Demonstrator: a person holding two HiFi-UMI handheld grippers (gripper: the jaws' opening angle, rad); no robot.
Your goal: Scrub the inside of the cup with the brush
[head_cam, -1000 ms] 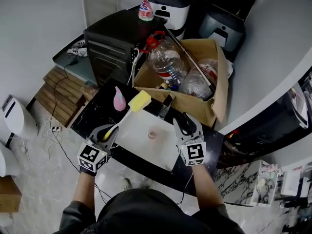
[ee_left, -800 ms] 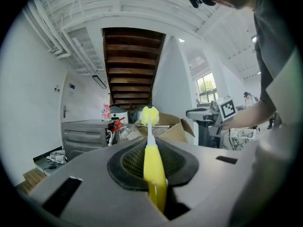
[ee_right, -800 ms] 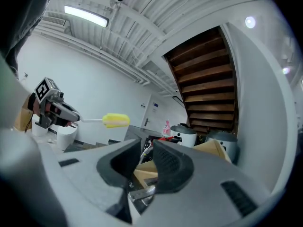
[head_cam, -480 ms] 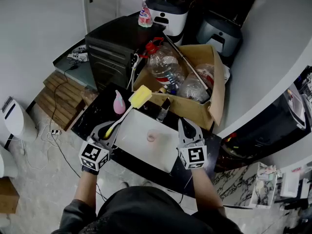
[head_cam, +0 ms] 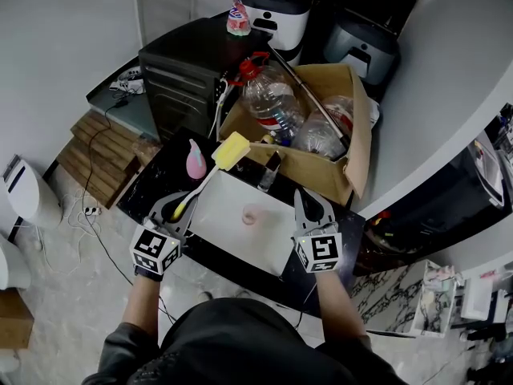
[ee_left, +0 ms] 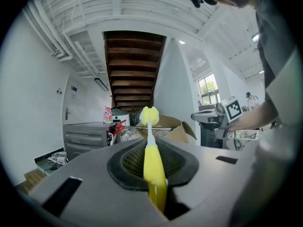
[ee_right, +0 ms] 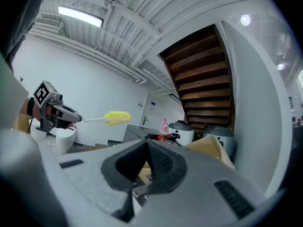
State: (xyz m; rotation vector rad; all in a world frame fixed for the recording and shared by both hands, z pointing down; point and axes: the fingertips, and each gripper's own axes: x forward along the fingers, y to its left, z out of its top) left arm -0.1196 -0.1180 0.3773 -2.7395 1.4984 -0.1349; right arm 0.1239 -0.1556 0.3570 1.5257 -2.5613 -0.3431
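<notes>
Cup (head_cam: pixel 250 215) inside white sink (head_cam: pixel 237 245)

White walls (head_cam: pixel 72 22), pale marble floor (head_cam: pixel 72 295), wooden staircase (ee_left: pixel 134 60) overhead, black cabinet (head_cam: pixel 180 70), ceiling strip light (ee_right: pixel 80 16)

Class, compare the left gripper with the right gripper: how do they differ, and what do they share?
The left gripper is shut on the yellow handle of the brush; the right gripper has nothing between its jaws. The right gripper's jaws have just been closing and now meet, while the left gripper's stand apart around the handle. The left gripper is left of the sink, the right gripper right of it. Both point away from the person.
</notes>
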